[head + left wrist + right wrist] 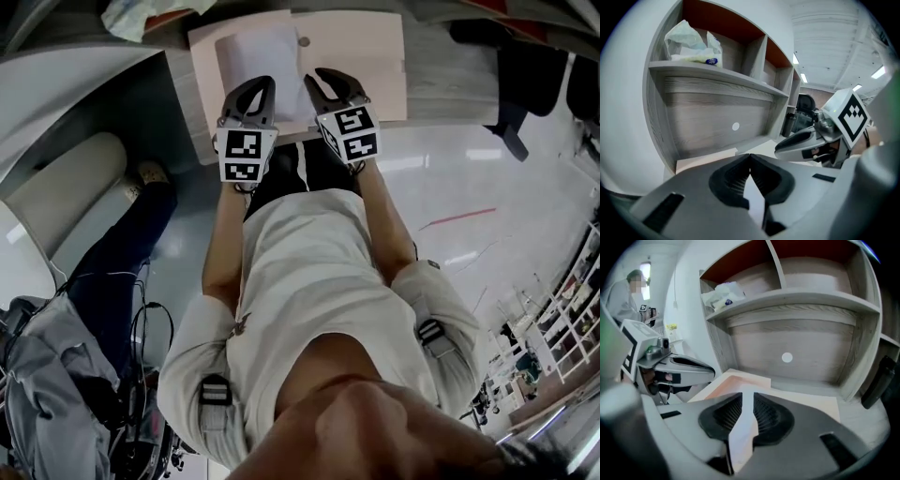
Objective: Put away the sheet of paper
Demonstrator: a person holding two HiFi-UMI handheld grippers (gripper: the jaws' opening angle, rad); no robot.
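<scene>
A white sheet of paper (261, 58) hangs over the pink desk mat (361, 52), held by its near edge at two places. My left gripper (255, 92) is shut on the sheet's near left part. The paper (753, 197) shows as a white wedge between its closed jaws (750, 157). My right gripper (326, 86) is shut on the near right part. There the sheet (743, 430) runs up through the narrow gap between the ribbed pads (766, 416). The two grippers are side by side, a hand's width apart.
A wooden shelf unit (717, 77) with open cubbies stands at the back of the desk; a plastic bag (691, 42) lies in its left cubby. A black chair (525, 75) is at the right. Another person's leg (122, 253) is at the left.
</scene>
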